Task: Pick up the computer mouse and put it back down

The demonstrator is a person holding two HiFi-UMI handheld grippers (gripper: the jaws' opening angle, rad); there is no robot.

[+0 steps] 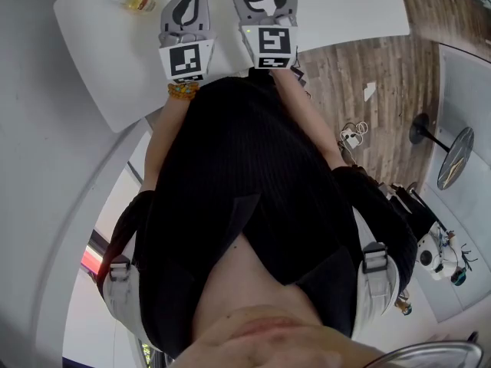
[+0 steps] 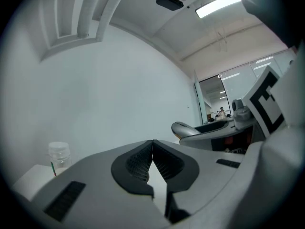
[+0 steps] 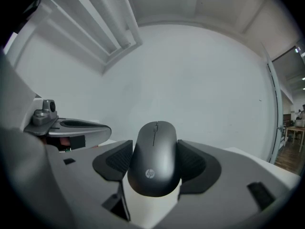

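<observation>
the right gripper (image 3: 155, 163) holds the dark computer mouse (image 3: 153, 147) between its two jaws, above the white table (image 1: 345, 6). the left gripper (image 2: 152, 146) is just beside it, its jaws pressed together with nothing between. a small clear bottle (image 2: 59, 157) stands on the table at the left.
</observation>
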